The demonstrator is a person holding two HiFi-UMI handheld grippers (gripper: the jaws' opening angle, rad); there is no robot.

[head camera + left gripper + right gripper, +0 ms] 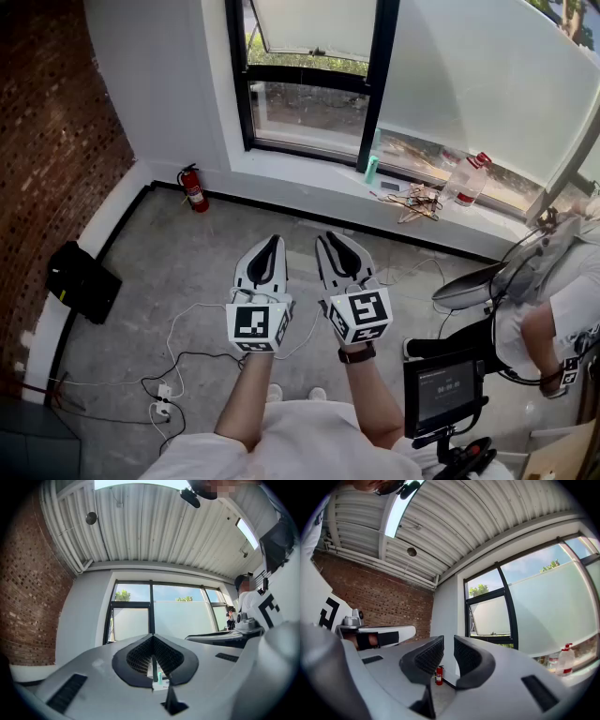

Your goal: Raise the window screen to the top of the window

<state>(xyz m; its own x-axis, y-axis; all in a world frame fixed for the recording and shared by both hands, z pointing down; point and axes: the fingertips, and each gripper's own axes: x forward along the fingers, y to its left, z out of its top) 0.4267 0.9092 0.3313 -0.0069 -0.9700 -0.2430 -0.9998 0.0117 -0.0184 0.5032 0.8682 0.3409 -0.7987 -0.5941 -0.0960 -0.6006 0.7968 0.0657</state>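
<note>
The window screen (487, 75) is a frosted white sheet that covers the wide right pane down to just above the sill; it also shows in the left gripper view (187, 620) and the right gripper view (553, 611). Both grippers hang side by side over the floor, well short of the window and touching nothing. My left gripper (269, 242) has its jaws pressed together and empty, as its own view (152, 637) shows. My right gripper (333, 239) stands slightly open, with a narrow empty gap between its pads (449, 641).
A tilted-open pane (314, 28) sits at the window's left. A green can (371, 169), a spray bottle (469, 178) and clutter stand on the sill. A fire extinguisher (193, 187), a black bag (82, 279) and cables (178, 356) lie on the floor. Another person (562, 309) and equipment are at the right.
</note>
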